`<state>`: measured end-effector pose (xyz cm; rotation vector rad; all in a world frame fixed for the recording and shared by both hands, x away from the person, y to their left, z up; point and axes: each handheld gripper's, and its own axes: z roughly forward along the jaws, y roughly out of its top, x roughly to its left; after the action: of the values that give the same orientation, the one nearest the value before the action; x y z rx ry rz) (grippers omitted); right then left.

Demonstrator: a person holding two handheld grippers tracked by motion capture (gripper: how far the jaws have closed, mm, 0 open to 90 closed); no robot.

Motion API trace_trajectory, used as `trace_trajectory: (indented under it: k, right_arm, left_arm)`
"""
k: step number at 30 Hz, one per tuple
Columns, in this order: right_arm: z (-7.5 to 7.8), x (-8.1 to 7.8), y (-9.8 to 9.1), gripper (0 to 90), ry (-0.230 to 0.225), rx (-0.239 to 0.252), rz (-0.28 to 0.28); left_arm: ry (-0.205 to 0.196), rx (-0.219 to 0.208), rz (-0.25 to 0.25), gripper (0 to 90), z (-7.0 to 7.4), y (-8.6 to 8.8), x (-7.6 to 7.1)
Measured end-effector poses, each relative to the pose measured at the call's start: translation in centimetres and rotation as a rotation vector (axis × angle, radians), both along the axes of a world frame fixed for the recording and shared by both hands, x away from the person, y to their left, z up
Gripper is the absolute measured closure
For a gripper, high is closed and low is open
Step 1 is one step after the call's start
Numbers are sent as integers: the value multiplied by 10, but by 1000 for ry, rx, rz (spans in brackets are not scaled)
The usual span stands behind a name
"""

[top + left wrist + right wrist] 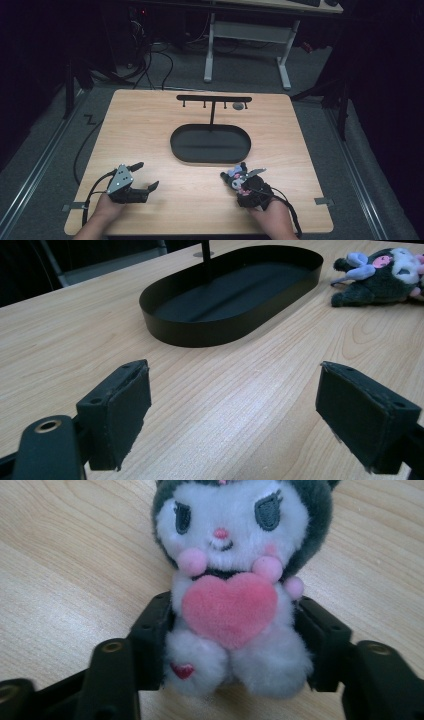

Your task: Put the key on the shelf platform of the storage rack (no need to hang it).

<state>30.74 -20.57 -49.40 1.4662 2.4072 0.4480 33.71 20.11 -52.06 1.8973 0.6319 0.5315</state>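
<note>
The plush toy [232,587], a white-faced doll with a dark hood and a pink heart on its chest, lies on the wooden surface [165,180] in the lower right of the high view, just below the right end of the tray. In the right gripper view it fills the centre of the frame, face up, its lower body between the two black fingers [150,640].

The right gripper [245,187] has its fingers pressed against both flanks of the plush toy; the fur bulges over the pads. The person's hand [272,215] enters from the bottom edge behind it.

The left gripper [142,176] sits at the lower left of the high view, well apart from the toy. Its fingers [117,412] stand wide apart above bare wood, holding nothing.

A black oval tray [175,145] lies at the centre of the surface. A black T-shaped hook stand [212,98] rises from its far side, toward the top of the frame.
</note>
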Motion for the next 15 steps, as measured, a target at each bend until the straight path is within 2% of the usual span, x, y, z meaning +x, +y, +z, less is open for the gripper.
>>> trace_trajectory:
  k: [10, 15]
  right_arm:
    - [9, 1, -4, 469, 11, 28, -6]
    - [19, 2, -6, 471, -8, 43, -12]
  left_arm:
    - [4, 0, 1, 154, 0, 0, 0]
    - [3, 1, 0, 154, 0, 0, 0]
